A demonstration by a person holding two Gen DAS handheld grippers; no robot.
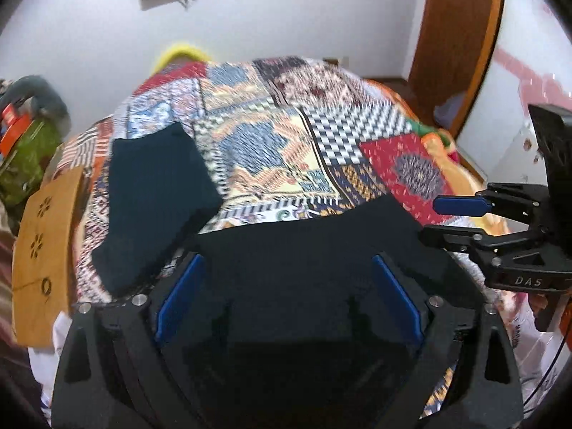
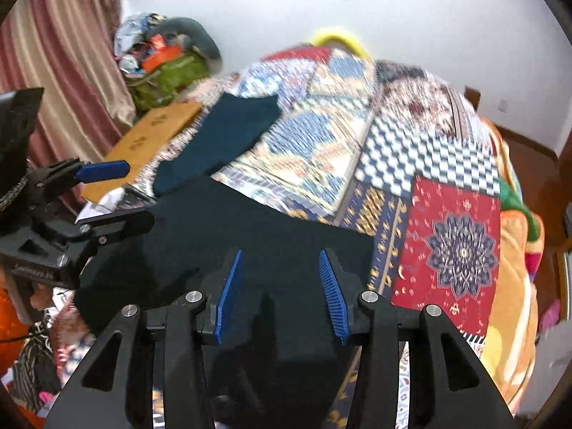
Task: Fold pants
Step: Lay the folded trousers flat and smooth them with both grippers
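Black pants (image 1: 286,236) (image 2: 214,221) lie spread on the near part of a patchwork quilt (image 1: 271,136) (image 2: 357,143). My left gripper (image 1: 287,256) hangs just over them with its blue pads wide apart and nothing pinched between them. In the right wrist view it (image 2: 137,195) shows at the left, over the pants' left edge. My right gripper (image 2: 280,252) stands over the pants' right part, jaws partly apart, with cloth below them but not clamped. From the left wrist view it (image 1: 430,218) sits at the pants' right corner. A dark teal folded garment (image 1: 153,196) (image 2: 221,136) lies further left.
A brown perforated board (image 1: 46,243) (image 2: 150,132) lies at the bed's left edge. Behind it is a green bag (image 1: 25,157) (image 2: 168,75) with clutter, beside a pink curtain (image 2: 53,53). A wooden door (image 1: 457,35) stands at the right, and something yellow (image 1: 182,52) lies at the far end.
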